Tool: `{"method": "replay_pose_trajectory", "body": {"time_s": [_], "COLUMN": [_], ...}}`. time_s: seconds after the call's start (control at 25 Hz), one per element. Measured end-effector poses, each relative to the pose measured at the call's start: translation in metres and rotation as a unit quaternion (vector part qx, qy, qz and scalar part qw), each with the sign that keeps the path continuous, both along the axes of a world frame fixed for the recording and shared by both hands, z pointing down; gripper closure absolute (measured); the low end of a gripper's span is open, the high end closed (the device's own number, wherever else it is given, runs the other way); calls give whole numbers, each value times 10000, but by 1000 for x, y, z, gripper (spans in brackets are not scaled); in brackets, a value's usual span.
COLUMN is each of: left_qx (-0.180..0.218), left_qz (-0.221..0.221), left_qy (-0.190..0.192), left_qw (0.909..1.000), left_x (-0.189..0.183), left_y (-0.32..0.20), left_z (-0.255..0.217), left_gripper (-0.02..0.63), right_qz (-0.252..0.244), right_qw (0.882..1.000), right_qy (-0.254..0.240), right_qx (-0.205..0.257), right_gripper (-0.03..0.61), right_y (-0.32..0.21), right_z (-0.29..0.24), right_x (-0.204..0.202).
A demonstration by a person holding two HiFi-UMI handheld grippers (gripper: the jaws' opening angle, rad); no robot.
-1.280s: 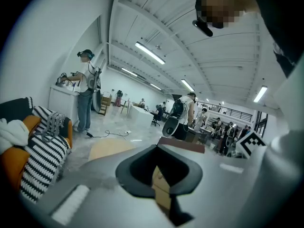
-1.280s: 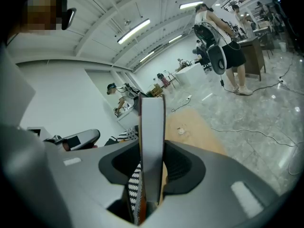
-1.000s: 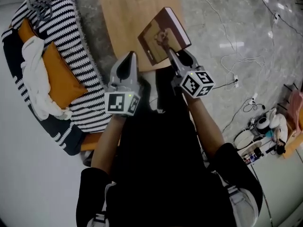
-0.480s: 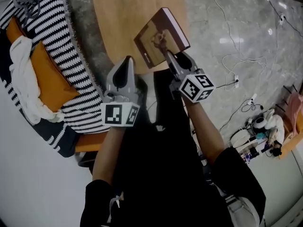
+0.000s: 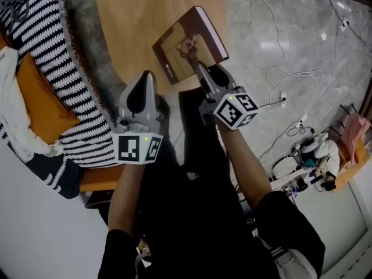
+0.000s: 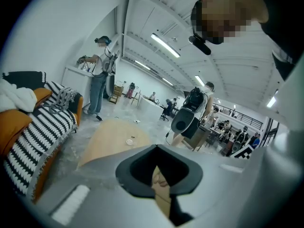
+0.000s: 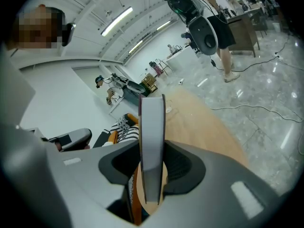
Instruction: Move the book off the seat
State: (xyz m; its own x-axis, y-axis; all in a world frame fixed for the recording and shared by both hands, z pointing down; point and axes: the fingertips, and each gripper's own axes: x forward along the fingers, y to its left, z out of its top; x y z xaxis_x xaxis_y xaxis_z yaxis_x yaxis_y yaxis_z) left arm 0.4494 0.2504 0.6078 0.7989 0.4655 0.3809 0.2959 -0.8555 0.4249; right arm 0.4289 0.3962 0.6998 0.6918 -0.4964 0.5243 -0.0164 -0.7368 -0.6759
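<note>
The right hand-held gripper (image 5: 196, 68) has its jaws partly closed and clamped on the near edge of a brown book (image 5: 204, 36). The pads press on both covers, and the pale page edge stands upright between them in the right gripper view. The book juts forward from the jaws, tilted, over the near end of a wooden worktop (image 5: 139, 22) and well clear of the seat; whether it touches the wood cannot be told. Just to the left of it, the left hand-held gripper (image 5: 143, 80) points the same way with its jaws brought together and nothing between them. Farther left of that gripper is a sofa draped in a black-and-white striped blanket (image 5: 52, 57), with an orange cushion (image 5: 40, 106) and a white cloth (image 5: 14, 121) lying on it. To the right of the right hand-held gripper, thin cables (image 5: 279, 74) trail across a glossy grey floor (image 5: 273, 16).
</note>
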Motion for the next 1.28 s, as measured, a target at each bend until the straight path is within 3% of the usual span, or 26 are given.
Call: {"method": "replay_pose_trajectory", "body": {"time_s": [0.6, 1.0, 1.28], "left_qx": [-120, -111, -125], "left_qz": [-157, -117, -224], "left_qy": [-219, -337, -313], "left_qw": [9996, 9993, 9992], "left_x": [-8, 3, 0], "left_y": [2, -5, -9], "left_z": [46, 64, 63], "left_gripper": [607, 607, 607], "right_qz": [389, 903, 944], "right_qw": [9969, 9823, 9771], "right_qy": [-298, -435, -418], "right_qx": [617, 1581, 1861], "right_gripper": [423, 422, 422], "right_y": [-2, -4, -7], "right_z": [70, 103, 107], "right_x": [-3, 11, 8]}}
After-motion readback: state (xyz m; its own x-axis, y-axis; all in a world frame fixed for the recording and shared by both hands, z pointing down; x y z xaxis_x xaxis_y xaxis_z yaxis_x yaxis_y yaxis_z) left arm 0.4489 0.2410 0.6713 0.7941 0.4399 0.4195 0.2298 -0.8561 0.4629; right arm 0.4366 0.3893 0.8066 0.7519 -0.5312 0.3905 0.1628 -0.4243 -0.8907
